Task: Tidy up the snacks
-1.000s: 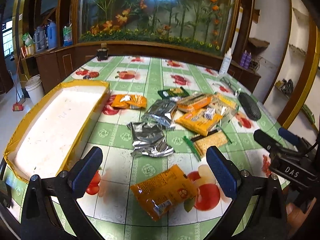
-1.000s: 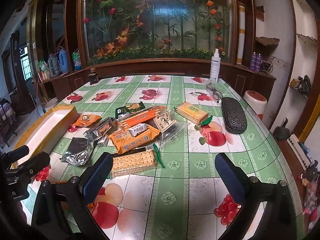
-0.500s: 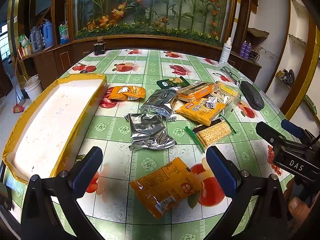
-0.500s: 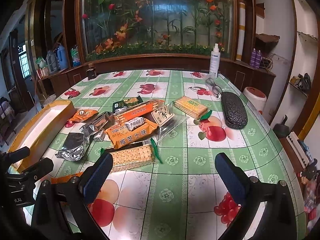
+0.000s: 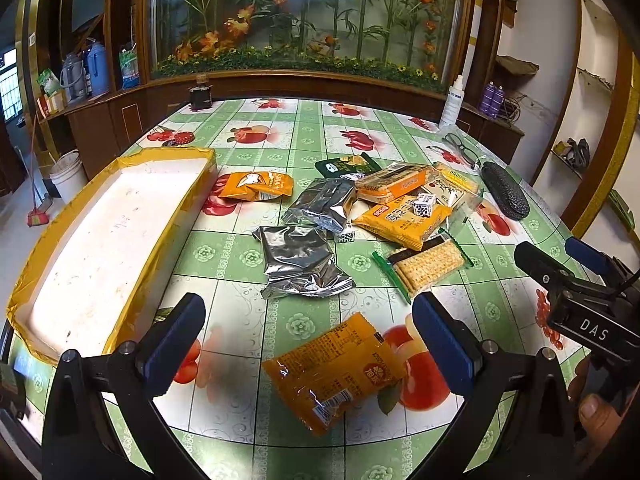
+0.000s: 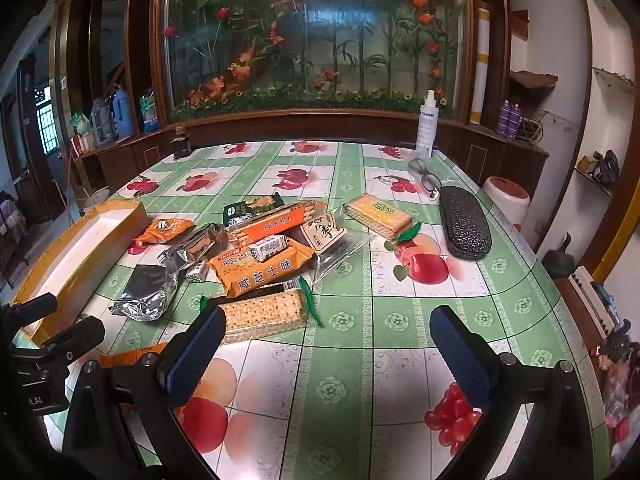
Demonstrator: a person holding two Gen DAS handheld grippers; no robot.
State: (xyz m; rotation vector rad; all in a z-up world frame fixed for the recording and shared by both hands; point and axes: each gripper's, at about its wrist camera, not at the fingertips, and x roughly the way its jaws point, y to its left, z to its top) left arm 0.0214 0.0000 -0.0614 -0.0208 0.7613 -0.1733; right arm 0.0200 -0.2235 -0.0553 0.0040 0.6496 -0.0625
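Several snack packs lie in a loose pile mid-table. A yellow-orange pack (image 5: 334,370) lies nearest, between the fingers of my open, empty left gripper (image 5: 308,336). Beyond it are silver foil packs (image 5: 300,264), a clear cracker pack (image 5: 426,266), an orange biscuit pack (image 5: 404,218) and a small orange bag (image 5: 256,186). A long yellow-edged white box (image 5: 104,240) stands at the left. My right gripper (image 6: 326,356) is open and empty above the near table, its left finger just in front of the cracker pack (image 6: 262,314). The box also shows in the right wrist view (image 6: 80,252).
A black glasses case (image 6: 464,228), spectacles (image 6: 424,176) and a white spray bottle (image 6: 426,124) sit at the right rear. A small dark jar (image 5: 200,96) stands at the far edge. The right gripper (image 5: 576,280) shows at the right of the left wrist view.
Both grippers have drifted slightly forward and lower toward the snacks. Both stay open; no pack has moved.
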